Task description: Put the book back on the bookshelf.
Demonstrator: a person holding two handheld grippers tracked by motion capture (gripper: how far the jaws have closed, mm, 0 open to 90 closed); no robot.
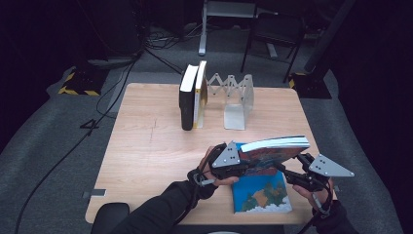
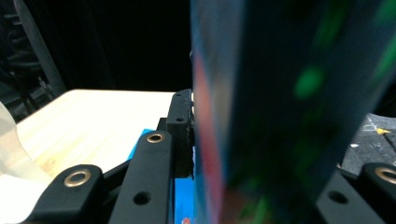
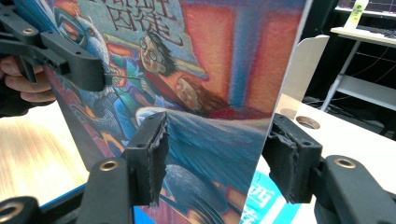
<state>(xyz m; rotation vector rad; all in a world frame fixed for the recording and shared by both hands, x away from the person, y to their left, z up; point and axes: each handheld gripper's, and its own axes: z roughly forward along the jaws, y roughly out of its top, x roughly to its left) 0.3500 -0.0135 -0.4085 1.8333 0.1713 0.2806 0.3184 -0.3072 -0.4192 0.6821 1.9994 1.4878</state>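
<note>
Upright in the bookend rack at twelve o'clock stand two books. Nearer, both the left gripper and right gripper clamp a colourful book above a blue book.

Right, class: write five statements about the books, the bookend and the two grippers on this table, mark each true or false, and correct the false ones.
1. The left gripper is shut on the illustrated book. True.
2. The illustrated book lies flat on the table. False: it is held up above the table.
3. A blue book lies on the table beneath the held one. True.
4. Two books stand upright at the table's far side. True.
5. The white expandable bookend is full of books. False: no book stands between its plates.
</note>
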